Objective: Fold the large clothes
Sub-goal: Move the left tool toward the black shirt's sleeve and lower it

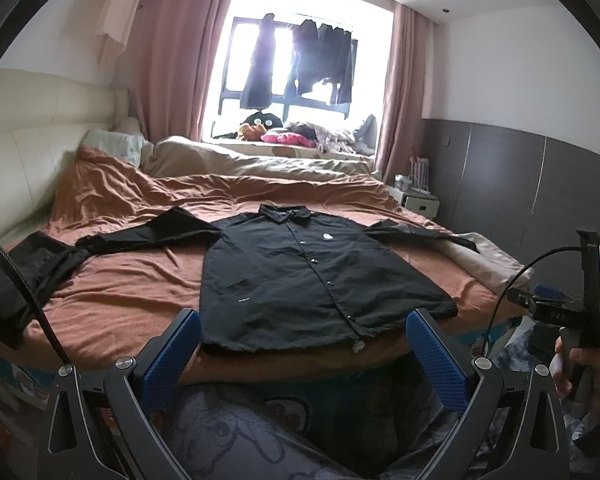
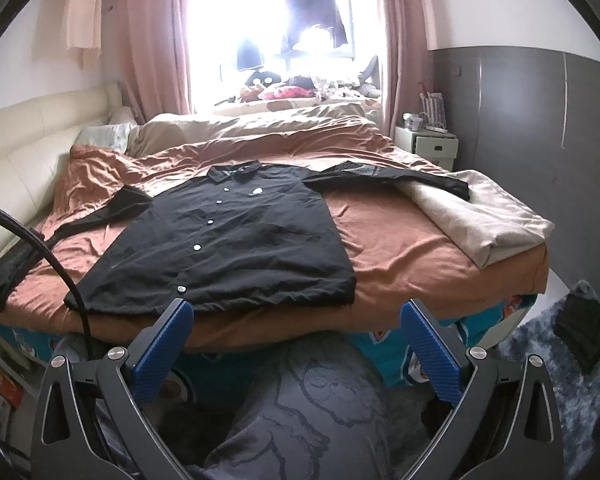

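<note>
A black button-up shirt (image 1: 300, 276) lies flat, front up, on the bed, collar toward the window and both sleeves spread out sideways. It also shows in the right wrist view (image 2: 228, 248). My left gripper (image 1: 304, 332) is open and empty, held in front of the bed's near edge just before the shirt's hem. My right gripper (image 2: 296, 320) is open and empty, also before the near edge, by the hem's right corner. In the left wrist view the right gripper's body (image 1: 568, 312) shows at the far right, held in a hand.
The bed has a rust-brown cover (image 1: 132, 280) and a beige blanket folded back at the right (image 2: 484, 220). A cream headboard (image 1: 28, 160) runs along the left. A white nightstand (image 2: 432, 146) stands at the far right. A dark garment (image 1: 16, 280) lies at the bed's left.
</note>
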`<action>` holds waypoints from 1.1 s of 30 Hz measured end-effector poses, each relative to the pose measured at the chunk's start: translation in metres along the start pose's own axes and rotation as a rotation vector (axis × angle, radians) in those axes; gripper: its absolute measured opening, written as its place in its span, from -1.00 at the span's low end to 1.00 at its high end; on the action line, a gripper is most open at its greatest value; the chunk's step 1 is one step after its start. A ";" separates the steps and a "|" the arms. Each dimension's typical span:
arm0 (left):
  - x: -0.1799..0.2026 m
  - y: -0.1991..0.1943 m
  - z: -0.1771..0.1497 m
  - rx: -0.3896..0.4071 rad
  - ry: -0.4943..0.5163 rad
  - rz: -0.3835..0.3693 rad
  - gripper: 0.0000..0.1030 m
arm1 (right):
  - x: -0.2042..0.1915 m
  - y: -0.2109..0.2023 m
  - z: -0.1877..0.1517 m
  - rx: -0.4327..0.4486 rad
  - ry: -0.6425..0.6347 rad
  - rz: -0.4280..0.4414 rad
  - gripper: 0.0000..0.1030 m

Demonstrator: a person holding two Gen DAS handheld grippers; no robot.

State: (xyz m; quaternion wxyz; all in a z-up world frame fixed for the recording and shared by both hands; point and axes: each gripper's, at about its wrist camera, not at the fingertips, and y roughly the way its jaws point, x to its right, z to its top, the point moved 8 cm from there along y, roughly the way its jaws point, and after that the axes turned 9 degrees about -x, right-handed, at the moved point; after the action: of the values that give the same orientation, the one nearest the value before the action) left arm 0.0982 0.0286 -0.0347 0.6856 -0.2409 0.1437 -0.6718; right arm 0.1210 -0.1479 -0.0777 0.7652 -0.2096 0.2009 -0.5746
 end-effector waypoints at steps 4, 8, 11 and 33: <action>-0.012 0.012 0.006 -0.026 -0.026 -0.001 0.99 | -0.007 0.019 0.008 -0.024 -0.016 0.013 1.00; -0.034 0.035 0.016 -0.064 -0.069 0.016 0.99 | -0.016 0.041 0.025 -0.040 -0.027 0.021 1.00; -0.052 0.048 0.024 -0.075 -0.100 0.020 0.99 | -0.028 0.063 0.038 -0.062 -0.044 0.051 1.00; -0.241 0.150 0.068 -0.173 -0.404 0.121 0.78 | -0.091 0.203 0.145 -0.182 -0.116 0.167 1.00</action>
State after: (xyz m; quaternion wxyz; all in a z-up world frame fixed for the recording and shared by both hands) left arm 0.2482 0.2740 -0.0865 0.7163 -0.4193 0.0751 -0.5527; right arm 0.3385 0.0045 -0.0627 0.7984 -0.2936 0.2245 -0.4753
